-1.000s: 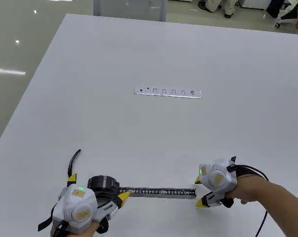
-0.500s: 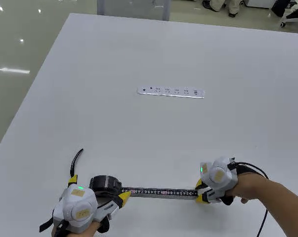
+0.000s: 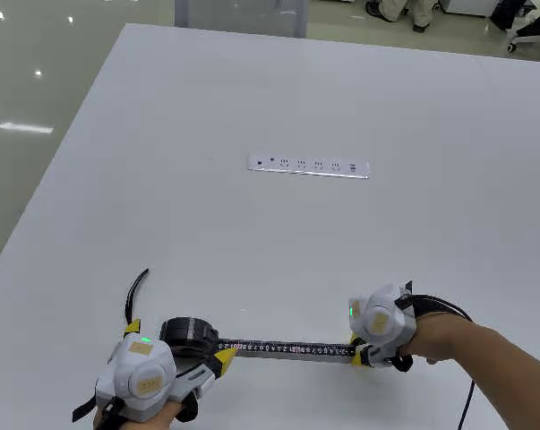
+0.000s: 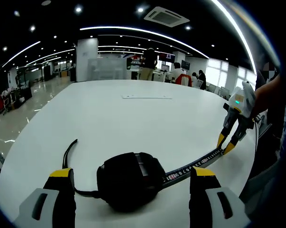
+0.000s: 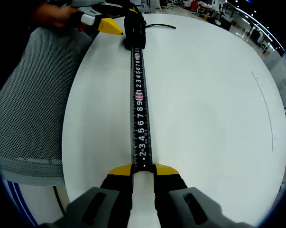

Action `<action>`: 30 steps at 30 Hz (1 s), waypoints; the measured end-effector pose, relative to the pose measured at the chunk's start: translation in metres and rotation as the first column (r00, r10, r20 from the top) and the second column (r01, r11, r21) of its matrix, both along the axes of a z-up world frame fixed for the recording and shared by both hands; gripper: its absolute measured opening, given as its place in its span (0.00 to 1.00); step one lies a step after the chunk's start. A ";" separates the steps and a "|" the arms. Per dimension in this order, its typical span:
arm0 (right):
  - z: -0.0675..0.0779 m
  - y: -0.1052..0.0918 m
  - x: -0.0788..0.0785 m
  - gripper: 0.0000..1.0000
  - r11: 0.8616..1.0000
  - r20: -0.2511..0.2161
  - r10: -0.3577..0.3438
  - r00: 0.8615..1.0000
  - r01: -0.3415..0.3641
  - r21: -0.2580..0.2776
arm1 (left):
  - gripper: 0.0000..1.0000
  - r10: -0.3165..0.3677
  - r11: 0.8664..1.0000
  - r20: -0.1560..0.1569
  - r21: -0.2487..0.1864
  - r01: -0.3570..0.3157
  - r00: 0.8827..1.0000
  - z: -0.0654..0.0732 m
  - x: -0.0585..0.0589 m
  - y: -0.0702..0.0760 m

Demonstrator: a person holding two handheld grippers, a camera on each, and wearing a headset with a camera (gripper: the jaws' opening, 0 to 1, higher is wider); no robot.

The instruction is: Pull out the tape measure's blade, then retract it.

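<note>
Tape measure case [image 3: 190,333]: black, rounded and matte. It lies flat on the table at about 7 o'clock in the head view.
Blade [image 3: 287,349]: a dark flat strip with pale printed numerals, drawn out of the case toward 3 o'clock. It lies straight along the tabletop.
Left gripper [image 3: 177,340]: released. Its yellow-tipped jaws stand wide, one on either side of the case, and in the left gripper view neither touches it.
Right gripper [image 3: 357,351]: at about 5 o'clock in the head view, clenched on the blade's free end. In the right gripper view its yellow tips pinch the strip just below the numeral 2.
Cord [image 3: 133,296]: a thin black loop curving from the case toward 11 o'clock.
Table [image 3: 252,242]: white, smooth, faintly glossy.
Power strip [image 3: 308,167]: a slim white bar with a row of sockets, lying flat. It is well apart from the blade, toward 12 o'clock.
</note>
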State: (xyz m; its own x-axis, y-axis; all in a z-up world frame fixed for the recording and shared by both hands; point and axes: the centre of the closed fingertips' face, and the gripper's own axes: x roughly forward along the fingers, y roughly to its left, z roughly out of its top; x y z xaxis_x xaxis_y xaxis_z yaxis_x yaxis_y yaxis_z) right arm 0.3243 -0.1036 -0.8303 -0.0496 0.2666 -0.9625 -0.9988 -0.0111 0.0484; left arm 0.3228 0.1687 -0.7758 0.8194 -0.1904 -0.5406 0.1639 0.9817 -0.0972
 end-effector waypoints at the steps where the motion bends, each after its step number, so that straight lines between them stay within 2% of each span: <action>1: 0.000 0.000 0.000 0.15 1.000 0.010 0.001 1.000 -0.001 -0.013 | 0.97 0.027 0.999 -0.020 -0.024 -0.028 0.999 -0.002 -0.002 0.000; 2: -0.001 -0.001 0.000 0.15 0.999 0.027 0.008 1.000 -0.007 -0.031 | 0.97 0.035 0.999 -0.019 -0.023 -0.035 0.999 -0.003 -0.002 0.001; 7: -0.001 0.001 0.003 0.14 0.998 0.005 -0.018 1.000 0.018 -0.068 | 0.88 0.053 0.999 -0.009 0.004 -0.053 0.999 -0.003 0.001 0.004; 9: 0.000 0.000 0.002 0.14 0.997 0.006 -0.026 1.000 0.026 -0.075 | 0.85 0.075 0.997 -0.018 0.000 -0.075 0.997 -0.008 0.003 0.008; 10: -0.001 0.000 0.002 0.14 0.997 0.009 -0.018 1.000 0.019 -0.080 | 0.83 0.103 0.995 -0.029 -0.013 -0.103 0.994 -0.011 0.003 0.010; 12: -0.002 -0.001 0.003 0.14 0.996 0.007 -0.031 0.999 0.032 -0.084 | 0.82 0.105 0.994 -0.030 -0.025 -0.106 0.994 -0.013 0.004 0.011; 16: -0.001 -0.001 0.002 0.14 0.996 0.011 -0.056 0.998 0.057 -0.069 | 0.72 0.098 0.994 -0.045 -0.052 -0.101 0.994 -0.019 0.005 0.005; 21: -0.001 -0.002 0.002 0.14 0.995 0.018 -0.079 0.997 0.079 -0.056 | 0.65 0.106 0.992 -0.041 -0.067 -0.108 0.994 -0.021 0.008 0.000; 22: -0.001 -0.002 0.002 0.14 0.995 0.019 -0.082 0.996 0.083 -0.059 | 0.65 0.104 0.993 -0.039 -0.049 -0.106 0.994 -0.020 0.009 0.000; 26: -0.002 -0.001 0.003 0.14 0.994 0.019 -0.085 0.996 0.087 -0.072 | 0.65 0.118 0.990 -0.056 -0.066 -0.122 0.991 -0.021 0.009 0.001; 29: -0.002 -0.001 0.003 0.14 0.993 0.014 -0.088 0.996 0.089 -0.071 | 0.65 0.150 0.982 -0.068 -0.110 -0.156 0.986 -0.019 0.010 0.003; 30: -0.002 -0.001 0.003 0.14 0.993 0.011 -0.093 0.996 0.094 -0.068 | 0.65 0.152 0.981 -0.070 -0.108 -0.159 0.986 -0.019 0.010 0.003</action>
State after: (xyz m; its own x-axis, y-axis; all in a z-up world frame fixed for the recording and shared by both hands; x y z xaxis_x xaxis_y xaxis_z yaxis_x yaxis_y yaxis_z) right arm 0.3276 -0.1051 -0.8319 -0.0198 0.2031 -0.9790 -0.9956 0.0852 0.0378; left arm 0.3329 0.1712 -0.7952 0.8097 -0.1258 -0.5732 0.0006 0.9770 -0.2135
